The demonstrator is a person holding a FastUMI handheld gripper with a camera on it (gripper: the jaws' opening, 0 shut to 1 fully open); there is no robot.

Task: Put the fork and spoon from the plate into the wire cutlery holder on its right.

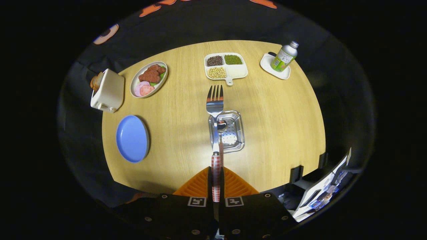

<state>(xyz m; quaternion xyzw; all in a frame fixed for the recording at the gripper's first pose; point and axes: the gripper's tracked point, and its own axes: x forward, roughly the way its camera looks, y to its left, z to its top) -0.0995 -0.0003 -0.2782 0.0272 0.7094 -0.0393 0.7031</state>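
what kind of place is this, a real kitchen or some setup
Likely a staged dining table in a recording booth: a round wooden table set with a white toaster, an oval plate of meat and a divided white dish of beans. The gripper holds a checked-handle fork.

bright overhead light | soft shadows | fisheye bending at edges | sharp centre

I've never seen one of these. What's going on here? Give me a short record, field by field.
gripper: gripper shut on the fork's checked handle
fork: fork held out ahead, tines pointing away, over the holder
holder: metal cutlery holder just beyond the fingers, a spoon already inside
plate: blue plate to the left of the holder, bare
table: wooden table, also with toaster, food plate, divided dish, bottle
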